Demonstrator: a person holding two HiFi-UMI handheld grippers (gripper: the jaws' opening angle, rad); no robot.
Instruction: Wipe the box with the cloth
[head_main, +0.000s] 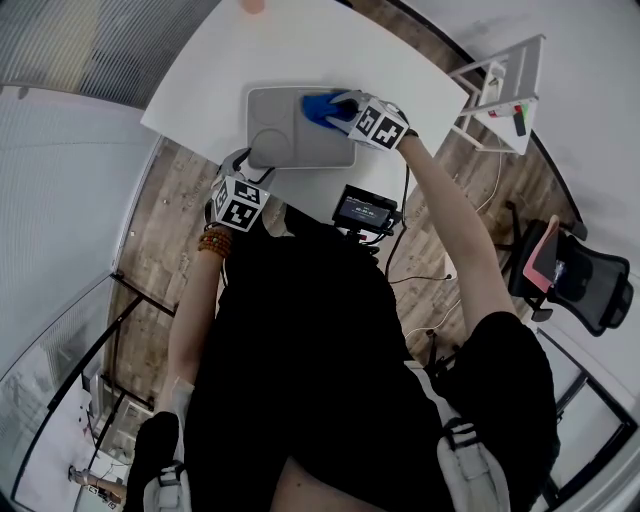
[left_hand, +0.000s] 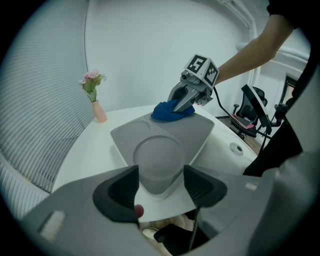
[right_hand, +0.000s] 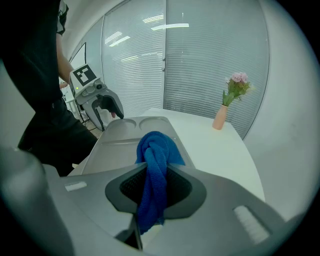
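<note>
A flat grey box with round hollows in its top lies on the white table. My right gripper is shut on a blue cloth and presses it onto the box's far right part. From the left gripper view, the cloth sits bunched under the right gripper. The right gripper view shows the cloth twisted between the jaws, over the box. My left gripper is closed on the box's near corner, at the table's front edge.
A pink vase with flowers stands at the table's far side, also in the right gripper view. Past the table's right edge are a small screen on a stand, a white shelf and an office chair.
</note>
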